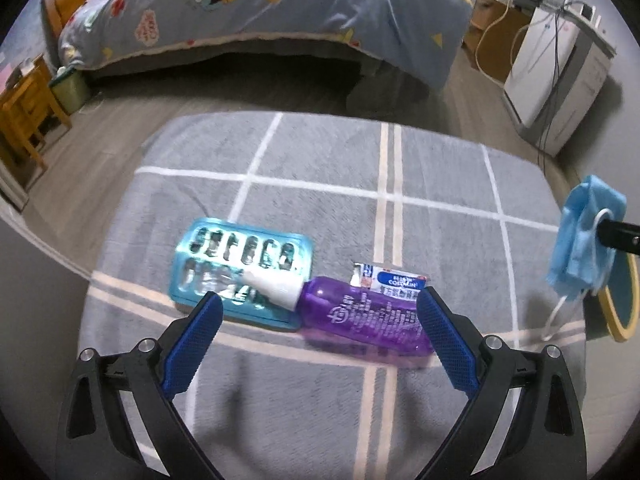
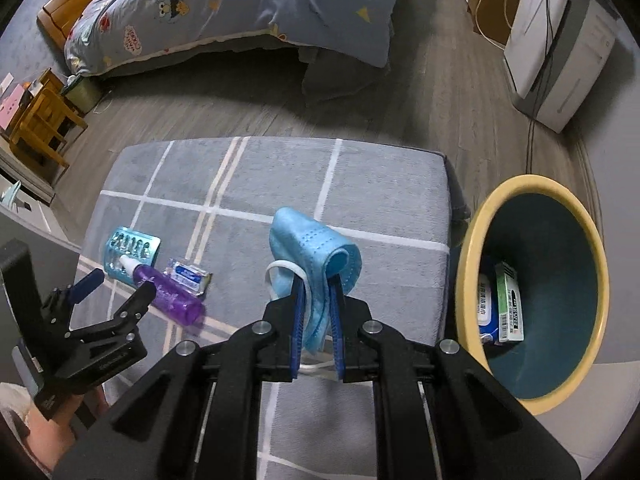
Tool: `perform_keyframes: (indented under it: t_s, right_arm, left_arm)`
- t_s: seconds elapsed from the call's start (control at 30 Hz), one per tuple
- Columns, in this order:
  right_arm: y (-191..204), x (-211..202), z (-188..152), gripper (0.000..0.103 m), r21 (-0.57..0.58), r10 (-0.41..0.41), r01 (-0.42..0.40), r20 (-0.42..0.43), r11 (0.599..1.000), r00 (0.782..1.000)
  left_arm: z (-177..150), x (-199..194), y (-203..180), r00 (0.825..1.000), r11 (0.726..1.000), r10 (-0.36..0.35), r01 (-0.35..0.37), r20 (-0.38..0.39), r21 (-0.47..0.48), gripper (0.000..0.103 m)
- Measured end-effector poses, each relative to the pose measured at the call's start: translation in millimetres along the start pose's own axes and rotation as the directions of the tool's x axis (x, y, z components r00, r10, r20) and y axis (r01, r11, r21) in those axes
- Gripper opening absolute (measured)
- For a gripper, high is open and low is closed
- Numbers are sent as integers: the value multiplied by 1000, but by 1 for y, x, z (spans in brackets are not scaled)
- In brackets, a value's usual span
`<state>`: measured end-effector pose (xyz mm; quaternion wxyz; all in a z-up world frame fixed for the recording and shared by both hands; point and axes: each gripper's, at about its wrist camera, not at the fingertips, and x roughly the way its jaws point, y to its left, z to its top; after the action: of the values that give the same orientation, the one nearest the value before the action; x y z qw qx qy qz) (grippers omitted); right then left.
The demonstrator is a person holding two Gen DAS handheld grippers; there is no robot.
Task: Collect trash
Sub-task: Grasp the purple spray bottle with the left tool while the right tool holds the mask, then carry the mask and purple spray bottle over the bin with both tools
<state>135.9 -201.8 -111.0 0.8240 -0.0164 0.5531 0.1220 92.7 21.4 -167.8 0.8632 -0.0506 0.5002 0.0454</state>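
A purple bottle (image 1: 368,316) with a white cap lies on a grey checked cushion (image 1: 320,152), partly over a teal blister pack (image 1: 240,272); a small blue-and-white sachet (image 1: 394,278) sits behind it. My left gripper (image 1: 320,304) is open, hovering just above the bottle with a finger on each side. My right gripper (image 2: 318,280) is shut on a crumpled blue face mask (image 2: 316,248), held above the cushion (image 2: 384,184) to the left of the bin (image 2: 466,264). The mask (image 1: 580,240) and bin rim (image 1: 630,304) also show at the right edge of the left wrist view.
The yellow-rimmed, dark teal bin holds a green box (image 2: 510,300) and a white packet (image 2: 486,308). A bed with a patterned blue duvet (image 2: 240,8) stands beyond, a wooden stool (image 2: 40,128) at left, a white appliance (image 2: 548,48) with cables at right.
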Motion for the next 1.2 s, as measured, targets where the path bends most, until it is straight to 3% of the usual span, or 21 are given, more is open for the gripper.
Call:
perform_keyframes:
  t_s: [0.17, 0.2, 0.27, 0.33, 0.4, 0.47, 0.53, 0.9, 1.2]
  right_arm:
    - [-14, 3, -1, 12, 26, 26, -26, -15, 999, 1000]
    - [-16, 2, -2, 12, 26, 27, -27, -15, 999, 1000]
    - [-18, 2, -3, 12, 28, 28, -28, -15, 999, 999]
    - [-22, 2, -4, 12, 33, 33, -32, -15, 999, 999]
    - [-26, 1, -4, 12, 42, 37, -37, -15, 998, 999]
    - [-30, 0, -5, 11, 48, 38, -37, -13, 998, 999]
    - [-31, -1, -5, 11, 49, 40, -40, -9, 998, 999]
    - [-33, -12, -5, 12, 59, 41, -41, 13, 997, 999]
    - [-35, -24, -10, 12, 68, 12, -14, 36, 998, 999]
  left_arm:
    - [3, 16, -4, 995, 996, -82, 79, -52, -51, 89]
    - [4, 18, -4, 994, 995, -91, 88, -58, -55, 85]
    - [6, 26, -5, 988, 991, -124, 119, -91, -59, 66]
    - [6, 29, -6, 985, 989, -139, 133, -101, -63, 65]
    - [7, 29, -11, 985, 990, -140, 137, -105, -36, 57]
    - [8, 28, -15, 984, 989, -145, 146, -103, -5, 41]
    - [9, 27, -19, 982, 987, -157, 159, -103, 14, 38]
    - [9, -7, -42, 987, 970, -163, 159, 4, 185, 36]
    - [8, -36, -62, 986, 935, -128, 86, 103, 344, 35]
